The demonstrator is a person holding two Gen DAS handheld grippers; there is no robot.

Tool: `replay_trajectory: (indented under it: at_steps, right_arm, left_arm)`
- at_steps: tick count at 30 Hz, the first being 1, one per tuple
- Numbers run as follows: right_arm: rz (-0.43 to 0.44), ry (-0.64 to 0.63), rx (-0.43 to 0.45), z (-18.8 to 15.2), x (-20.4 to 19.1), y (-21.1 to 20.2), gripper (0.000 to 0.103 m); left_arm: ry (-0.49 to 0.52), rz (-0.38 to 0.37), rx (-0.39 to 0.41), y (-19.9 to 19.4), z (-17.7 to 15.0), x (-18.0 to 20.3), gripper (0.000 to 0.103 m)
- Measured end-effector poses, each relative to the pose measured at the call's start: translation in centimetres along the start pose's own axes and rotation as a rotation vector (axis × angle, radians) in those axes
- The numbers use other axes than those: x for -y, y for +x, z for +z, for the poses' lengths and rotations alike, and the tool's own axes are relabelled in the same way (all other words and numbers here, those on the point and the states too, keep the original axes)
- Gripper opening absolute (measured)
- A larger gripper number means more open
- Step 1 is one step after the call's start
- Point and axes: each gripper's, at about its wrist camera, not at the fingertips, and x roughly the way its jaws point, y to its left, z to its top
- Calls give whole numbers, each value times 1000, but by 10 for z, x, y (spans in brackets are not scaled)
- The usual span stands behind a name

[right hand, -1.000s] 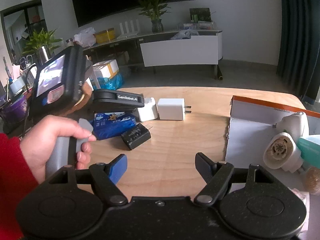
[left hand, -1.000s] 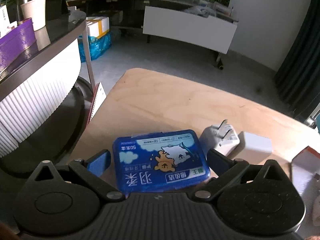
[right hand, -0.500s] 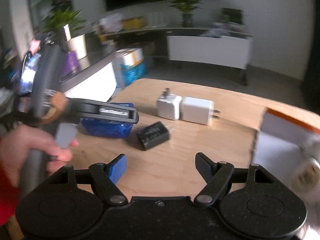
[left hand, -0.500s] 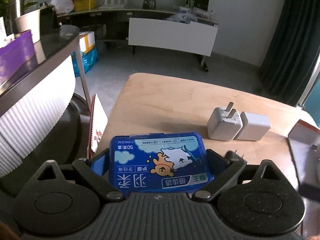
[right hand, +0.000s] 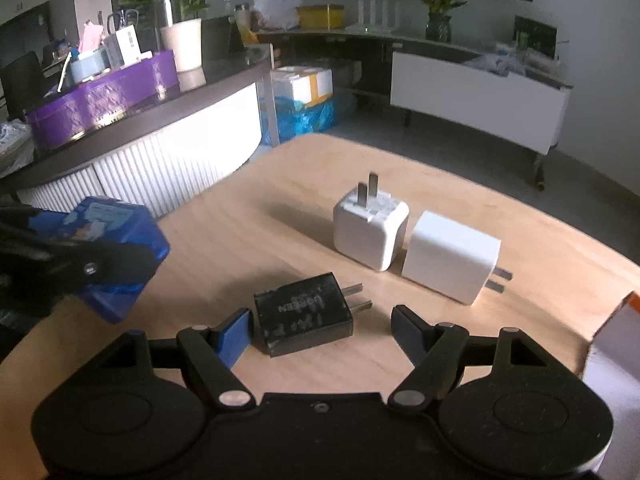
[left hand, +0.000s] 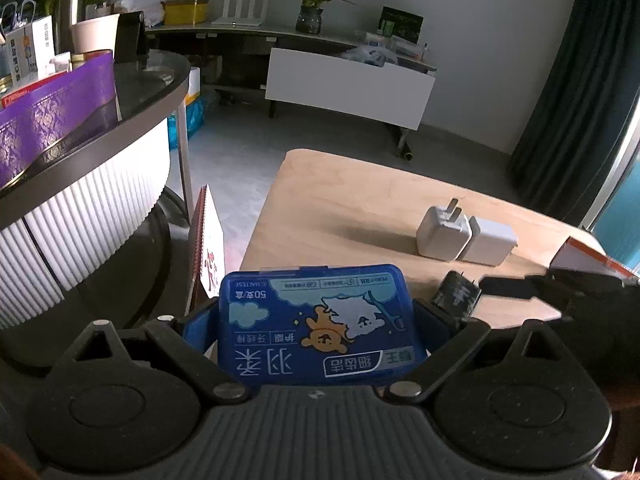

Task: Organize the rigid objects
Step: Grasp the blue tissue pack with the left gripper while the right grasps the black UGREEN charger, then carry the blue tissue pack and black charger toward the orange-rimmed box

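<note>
My left gripper [left hand: 316, 320] is shut on a blue floss-pick box [left hand: 316, 324] with a cartoon bear, held above the wooden table's [left hand: 352, 196] left edge. The box also shows in the right wrist view [right hand: 120, 248], gripped at the far left. My right gripper [right hand: 322, 328] is open, its fingers on either side of a black charger plug [right hand: 304, 318] that lies on the table. Two white charger plugs [right hand: 372, 228] [right hand: 450, 256] lie side by side just beyond it; they also show in the left wrist view [left hand: 442, 232].
An orange-edged white box [right hand: 616, 336] stands at the table's right. A curved counter [right hand: 168, 120] with a purple tin [right hand: 104, 96] runs along the left. A small card [left hand: 210, 248] stands off the table's left edge. A white cabinet [right hand: 476, 100] is at the back.
My left gripper closed on the blue box and lifted it back off the table. My right gripper moved forward and left, down around the black plug.
</note>
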Motion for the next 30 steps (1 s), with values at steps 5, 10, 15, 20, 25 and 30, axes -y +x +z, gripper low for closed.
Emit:
replay_trajectory:
  at_steps: [5,10,15,20,25,30]
  right_arm:
    - [25,21,18,-2,-4,-7,74]
    - [-38,58,47,-9,-14,-31,73]
    - [-130,115,110,-17,-22,-76,73]
    - [-196,164,144,-27,-32,-121,73]
    - [-245,260,178,-44,-35,-160,73]
    - [-281,287,189,-55,-42,-185,73]
  left_arm:
    - [-2,-8,7,-3,-2,-1,99]
    - [-5,-6,11,-9,-5,0,99]
    - [3,-11,22,-23,-11,7,99]
    - [27,-18,43,-44,-19,20,99]
    - [56,-37,65,-67,-28,36,99]
    - [83,-45,87,-84,-37,52,99]
